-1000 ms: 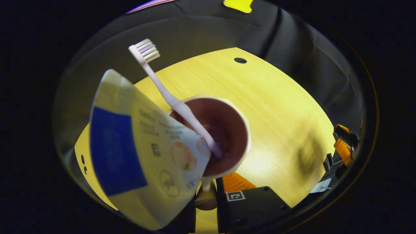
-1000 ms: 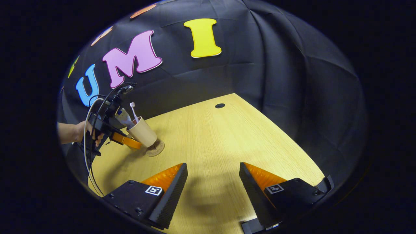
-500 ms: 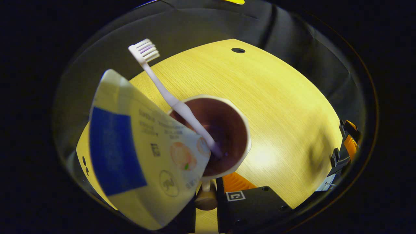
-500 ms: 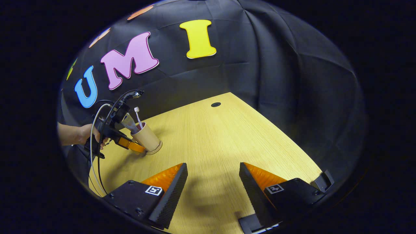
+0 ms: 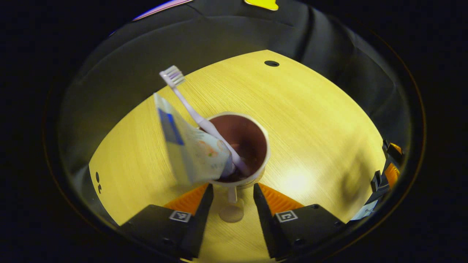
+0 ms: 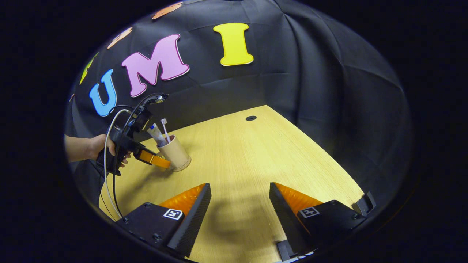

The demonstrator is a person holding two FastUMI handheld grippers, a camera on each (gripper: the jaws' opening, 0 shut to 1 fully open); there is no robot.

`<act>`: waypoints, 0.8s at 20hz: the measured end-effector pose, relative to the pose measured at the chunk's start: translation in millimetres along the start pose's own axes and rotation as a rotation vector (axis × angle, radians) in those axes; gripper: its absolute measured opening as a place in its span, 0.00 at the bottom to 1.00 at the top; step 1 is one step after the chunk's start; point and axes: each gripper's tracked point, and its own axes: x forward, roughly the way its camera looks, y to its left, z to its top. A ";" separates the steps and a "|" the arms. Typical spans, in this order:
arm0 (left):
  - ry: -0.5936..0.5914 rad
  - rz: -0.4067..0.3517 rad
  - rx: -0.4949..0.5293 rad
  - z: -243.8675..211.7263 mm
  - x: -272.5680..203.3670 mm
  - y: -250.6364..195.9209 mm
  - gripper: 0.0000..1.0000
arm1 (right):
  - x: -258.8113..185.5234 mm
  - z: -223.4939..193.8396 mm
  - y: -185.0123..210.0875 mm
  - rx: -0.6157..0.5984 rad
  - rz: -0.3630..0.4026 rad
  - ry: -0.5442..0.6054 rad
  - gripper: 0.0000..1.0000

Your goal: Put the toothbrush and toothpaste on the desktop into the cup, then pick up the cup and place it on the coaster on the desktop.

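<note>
Cup set on coaster at 9 o'clock; my left claw spread, next back away cleanly.

Left gripper held by a hand, fingers parted. Right gripper fingers spread wide, gripping nothing.

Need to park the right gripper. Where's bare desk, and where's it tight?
Free: the desktop from the cup across to the cable hole and the far right edge, and the stretch ahead of the right gripper. Crowded: around the cup, with the left gripper, its jaws open, and the hand.
</note>
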 end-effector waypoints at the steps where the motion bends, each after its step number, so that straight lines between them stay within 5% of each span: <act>1: -0.025 -0.007 -0.019 -0.6 -9.7 -0.8 0.84 | -2.4 2.6 3.4 -0.009 0.003 -0.007 0.98; 2: -0.053 -0.007 -0.042 -1.9 -22.1 -0.6 1.00 | -4.9 4.7 8.3 -0.015 0.008 -0.013 0.98; 7: -0.242 0.010 -0.100 -14.9 -106.1 7.7 0.98 | -23.8 24.5 43.5 -0.027 0.047 -0.063 0.98; 16: -0.666 0.247 -0.263 -99.9 -285.8 54.7 0.99 | -87.2 40.1 126.3 -0.152 0.149 -0.118 0.98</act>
